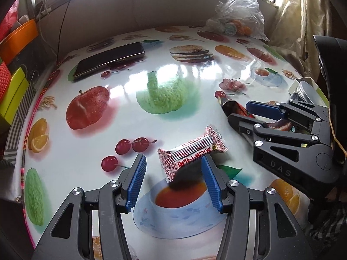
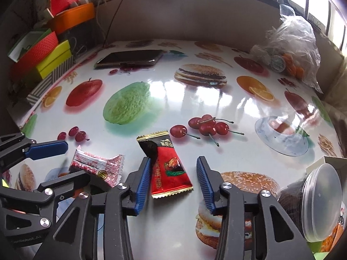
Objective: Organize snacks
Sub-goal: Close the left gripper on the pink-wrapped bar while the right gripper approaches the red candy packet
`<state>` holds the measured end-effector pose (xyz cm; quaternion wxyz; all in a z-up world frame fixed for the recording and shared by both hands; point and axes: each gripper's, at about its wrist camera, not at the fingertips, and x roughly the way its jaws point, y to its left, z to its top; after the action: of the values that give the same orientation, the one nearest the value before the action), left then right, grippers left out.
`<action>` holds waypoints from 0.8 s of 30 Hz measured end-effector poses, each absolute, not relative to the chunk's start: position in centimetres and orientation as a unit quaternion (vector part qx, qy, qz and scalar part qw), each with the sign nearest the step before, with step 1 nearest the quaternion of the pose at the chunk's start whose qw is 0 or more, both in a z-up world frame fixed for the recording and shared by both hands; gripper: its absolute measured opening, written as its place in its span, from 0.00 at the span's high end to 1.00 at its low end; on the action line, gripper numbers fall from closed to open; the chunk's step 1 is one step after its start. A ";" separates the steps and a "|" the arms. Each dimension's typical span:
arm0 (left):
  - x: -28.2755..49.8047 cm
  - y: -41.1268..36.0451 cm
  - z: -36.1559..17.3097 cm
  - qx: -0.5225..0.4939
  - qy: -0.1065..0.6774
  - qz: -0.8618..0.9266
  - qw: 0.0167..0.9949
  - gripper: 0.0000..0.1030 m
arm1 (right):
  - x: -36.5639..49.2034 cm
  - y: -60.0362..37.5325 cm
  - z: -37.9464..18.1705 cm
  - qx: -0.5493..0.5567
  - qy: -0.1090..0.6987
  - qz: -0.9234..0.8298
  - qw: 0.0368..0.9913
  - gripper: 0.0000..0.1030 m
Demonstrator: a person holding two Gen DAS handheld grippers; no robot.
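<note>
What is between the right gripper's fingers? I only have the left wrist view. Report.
Observer: A red packet lies flat on the table, lengthwise between the right gripper's open jaws.
Operator: Tell me whether both pads touch it.
Observer: Only one seems to. The pad nearer the white packet meets the red packet's edge, and the other pad stands clear of it.

Glossy fruit-print table [image 2: 173,99] bears phone [image 2: 130,59]; two wrapped snacks [image 2: 171,169]; plastic bag [image 2: 292,49].
</note>
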<state>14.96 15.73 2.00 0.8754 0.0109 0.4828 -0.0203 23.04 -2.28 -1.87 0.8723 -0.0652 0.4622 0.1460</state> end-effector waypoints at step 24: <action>17.3 14.4 1.1 0.018 0.486 -0.028 0.873 0.48 | 21.8 -3.9 -1.7 -0.026 0.459 0.140 0.877 0.75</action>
<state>17.27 14.42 1.09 0.8733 0.0180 0.4861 -0.0278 21.79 -3.90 -1.70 0.8771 -0.0257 0.4586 0.1402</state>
